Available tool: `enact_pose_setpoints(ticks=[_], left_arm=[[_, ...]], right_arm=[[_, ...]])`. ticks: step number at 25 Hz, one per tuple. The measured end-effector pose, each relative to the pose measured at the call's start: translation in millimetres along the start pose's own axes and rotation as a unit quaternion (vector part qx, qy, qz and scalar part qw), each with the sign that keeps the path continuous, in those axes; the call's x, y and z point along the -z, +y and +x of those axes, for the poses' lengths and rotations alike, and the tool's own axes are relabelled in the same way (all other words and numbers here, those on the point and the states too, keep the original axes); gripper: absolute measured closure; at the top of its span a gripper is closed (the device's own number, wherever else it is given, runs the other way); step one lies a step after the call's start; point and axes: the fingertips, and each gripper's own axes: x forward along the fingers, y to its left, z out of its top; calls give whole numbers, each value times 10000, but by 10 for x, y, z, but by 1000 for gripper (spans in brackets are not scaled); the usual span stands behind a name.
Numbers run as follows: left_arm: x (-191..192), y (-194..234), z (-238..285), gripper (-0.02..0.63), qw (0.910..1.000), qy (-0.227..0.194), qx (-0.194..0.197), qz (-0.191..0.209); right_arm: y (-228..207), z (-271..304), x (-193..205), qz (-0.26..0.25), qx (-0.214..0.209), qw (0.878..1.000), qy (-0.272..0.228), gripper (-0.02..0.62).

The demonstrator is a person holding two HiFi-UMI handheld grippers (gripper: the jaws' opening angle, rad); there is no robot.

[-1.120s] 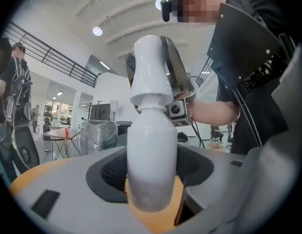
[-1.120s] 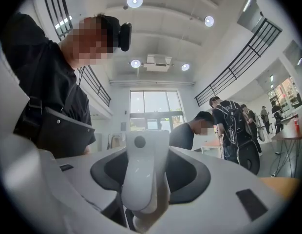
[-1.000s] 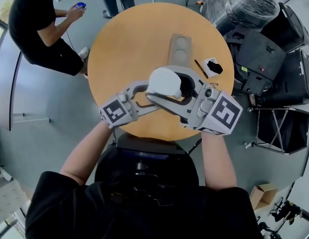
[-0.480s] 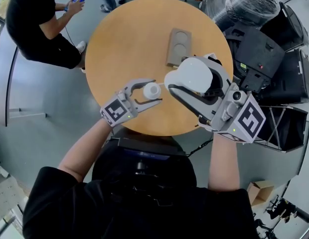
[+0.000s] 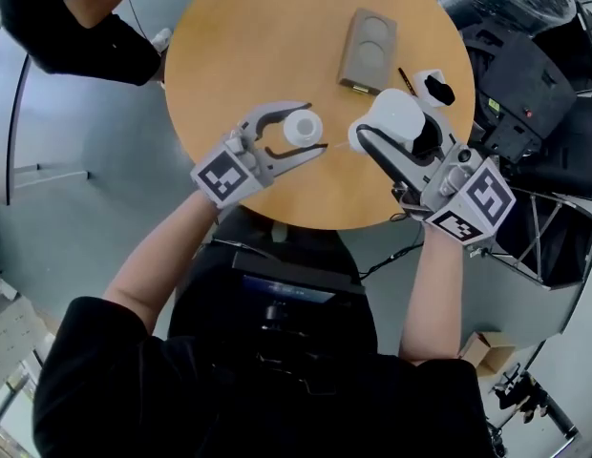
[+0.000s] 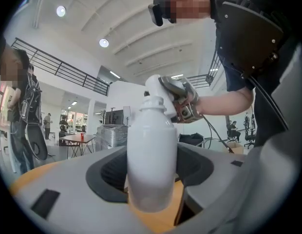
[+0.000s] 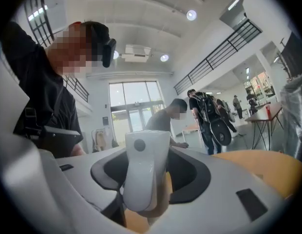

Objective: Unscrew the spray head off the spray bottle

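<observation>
Left gripper (image 5: 313, 128) fingers grip spray bottle (image 5: 301, 126); right gripper (image 5: 386, 130) fingers grip spray head (image 5: 399, 113), apart; wooden tray (image 5: 368, 50) beyond.

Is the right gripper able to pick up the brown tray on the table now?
Probably not yet: the right gripper is shut on the spray head. The way to the brown tray looks free, so it would need to put the head down first.
</observation>
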Motion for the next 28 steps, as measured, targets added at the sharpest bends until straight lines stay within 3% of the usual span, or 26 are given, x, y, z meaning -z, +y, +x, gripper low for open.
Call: enact_pose_setpoints(ticks=[7, 15, 28], left_arm=[[287, -21, 83, 305, 9993, -76, -24, 378], [931, -1, 256, 305, 9995, 235, -131, 173], [2025, 380, 664, 305, 9992, 250, -313, -2]], right_arm=[[-307, 37, 1138, 853, 262, 9940, 636, 366], [-693, -11, 2107, 1434, 581, 9799, 1262, 365], [-1429, 150, 3480, 2032, 732, 9518, 2178, 366]])
